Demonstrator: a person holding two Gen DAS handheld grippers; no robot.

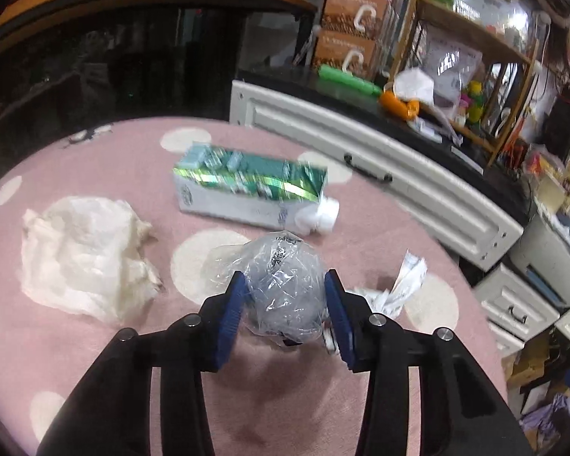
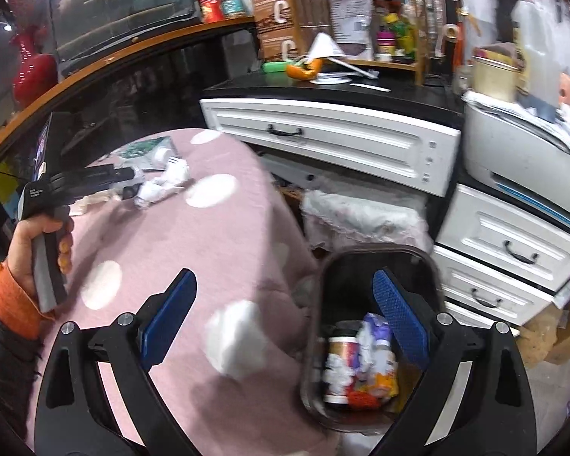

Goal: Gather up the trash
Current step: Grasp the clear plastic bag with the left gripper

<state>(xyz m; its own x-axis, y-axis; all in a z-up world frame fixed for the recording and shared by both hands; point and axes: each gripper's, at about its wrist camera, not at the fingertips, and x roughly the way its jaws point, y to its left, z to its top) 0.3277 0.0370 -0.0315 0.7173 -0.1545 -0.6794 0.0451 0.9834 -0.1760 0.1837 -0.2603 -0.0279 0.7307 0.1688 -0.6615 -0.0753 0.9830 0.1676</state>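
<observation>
Here my left claw (image 1: 285,304) straddles a crumpled ball of clear plastic (image 1: 283,285) on the pink spotted tablecloth (image 1: 95,361). Its blue pads (image 1: 233,311) sit against the ball's two sides, so I take it as grasped, the wrap bulging between them. Taking that ball as the landmark: a green and white carton (image 1: 247,190) lies on its side just beyond it, a rumpled white tissue (image 1: 83,258) lies well to its left, and a twisted scrap of white paper (image 1: 395,288) lies just to its right. My right claw (image 2: 285,323) is spread wide with nothing in it, hanging over the table's edge. The dark bin (image 2: 315,304) stands on the floor beside that edge, already holding a jar and coloured wrappers.
</observation>
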